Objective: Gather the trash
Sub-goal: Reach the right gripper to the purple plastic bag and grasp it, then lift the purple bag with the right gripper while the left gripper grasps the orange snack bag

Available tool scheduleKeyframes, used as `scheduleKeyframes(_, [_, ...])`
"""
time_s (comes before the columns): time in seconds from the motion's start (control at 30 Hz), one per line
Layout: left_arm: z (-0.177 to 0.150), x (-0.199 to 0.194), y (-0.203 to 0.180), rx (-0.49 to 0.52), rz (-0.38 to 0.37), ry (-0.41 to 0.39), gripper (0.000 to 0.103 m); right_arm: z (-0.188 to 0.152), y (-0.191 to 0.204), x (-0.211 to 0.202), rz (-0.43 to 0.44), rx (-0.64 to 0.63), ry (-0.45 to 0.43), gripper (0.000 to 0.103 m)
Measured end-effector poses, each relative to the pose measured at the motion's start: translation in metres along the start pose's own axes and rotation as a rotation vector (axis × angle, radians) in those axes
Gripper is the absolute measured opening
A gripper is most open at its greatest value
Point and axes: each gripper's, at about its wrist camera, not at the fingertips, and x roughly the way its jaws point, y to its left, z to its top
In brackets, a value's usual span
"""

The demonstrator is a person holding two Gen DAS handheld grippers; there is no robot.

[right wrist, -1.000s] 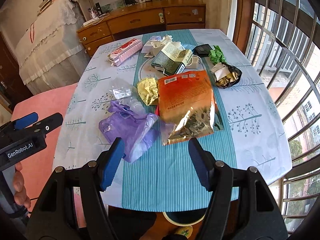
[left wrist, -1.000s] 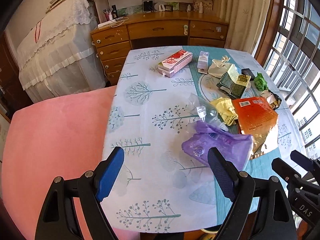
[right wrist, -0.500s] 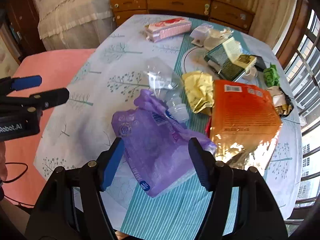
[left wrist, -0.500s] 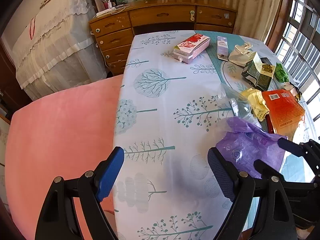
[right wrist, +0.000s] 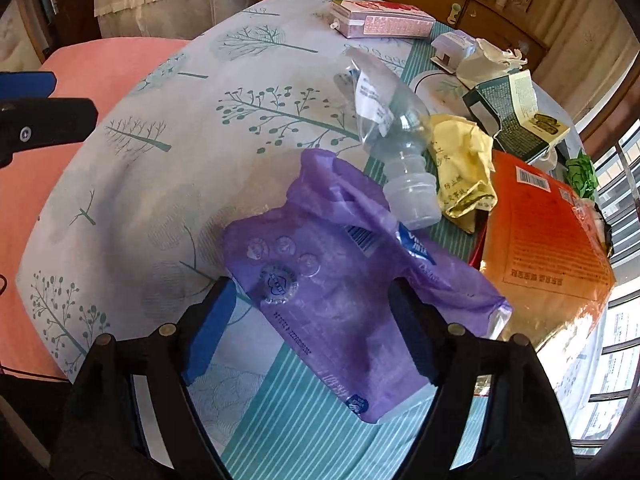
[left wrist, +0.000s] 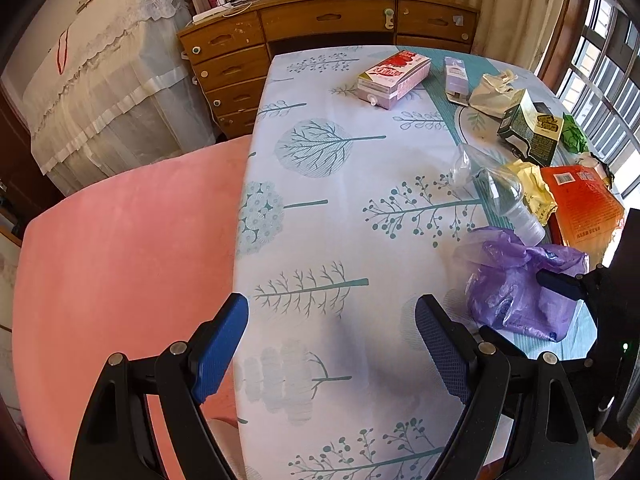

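1. Trash sits uncollected: purple bag (right wrist: 340,292) lies between the spread fingers of the right gripper (right wrist: 308,332), not yet pinched.
2. Left gripper (left wrist: 332,350) hangs spread and empty, well left of it.
3. Beyond lie a bottle (right wrist: 384,128), yellow wrapper (right wrist: 460,164) and orange packet (right wrist: 540,240).
4. Tree-print tablecloth (left wrist: 320,200); wooden dresser (left wrist: 320,32) behind.

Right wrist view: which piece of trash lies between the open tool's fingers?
The purple plastic bag, crumpled at the near table edge. The right tool straddles it; the clear bottle, yellow wrapper and orange packet lie farther off.
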Motion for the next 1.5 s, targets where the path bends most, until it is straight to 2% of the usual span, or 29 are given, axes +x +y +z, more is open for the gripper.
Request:
scheduleKeyframes(0.1, [-0.002,0.0,0.003,-0.001,0.001,0.005,0.088,0.002,-0.009,0.004,0.044,0.05,-0.002,0.082])
scheduleKeyframes(0.17, [-0.003,0.001,0.004,-0.001,0.002,0.006,0.088,0.004,-0.009,0.005,0.04,0.044,-0.01,0.082])
scheduleKeyframes(0.27, [-0.004,0.001,0.005,-0.002,0.001,0.007,0.088,0.007,-0.008,0.005,0.043,0.039,-0.028,0.074])
scheduleKeyframes(0.3, [-0.004,0.001,0.006,-0.002,0.0,0.008,0.088,0.008,-0.008,0.004,0.046,0.038,-0.038,0.063])
scheduleKeyframes(0.33, [-0.004,0.001,0.006,-0.002,-0.001,0.008,0.088,0.009,-0.008,0.002,0.046,0.042,-0.048,0.048])
scheduleKeyframes(0.37, [-0.004,0.0,0.007,-0.002,-0.002,0.007,0.088,0.011,-0.01,0.002,0.046,0.05,-0.051,0.04])
scheduleKeyframes(0.4, [-0.005,0.0,0.007,-0.002,-0.003,0.007,0.088,0.014,-0.012,0.001,0.051,0.061,-0.052,0.026])
scheduleKeyframes(0.5, [-0.004,0.0,0.007,0.001,-0.007,0.009,0.088,0.018,-0.02,0.002,0.086,0.115,-0.043,0.009])
scheduleKeyframes(0.6, [-0.002,-0.003,0.005,0.005,-0.02,0.007,0.088,0.018,-0.028,-0.002,0.12,0.17,-0.04,0.002])
scheduleKeyframes(0.87, [0.008,-0.012,-0.017,0.047,-0.081,0.003,0.088,-0.002,-0.039,-0.05,0.207,0.277,-0.087,0.001])
scheduleKeyframes(1.0, [0.016,-0.019,-0.041,0.092,-0.136,-0.008,0.088,-0.017,-0.054,-0.081,0.212,0.355,-0.132,0.001])
scheduleKeyframes(1.33, [0.048,-0.032,-0.13,0.213,-0.288,0.002,0.088,-0.052,-0.13,-0.145,0.068,0.586,-0.271,0.001])
scheduleKeyframes(1.5, [0.069,-0.027,-0.175,0.218,-0.371,0.06,0.088,-0.072,-0.171,-0.166,-0.031,0.7,-0.307,0.001])
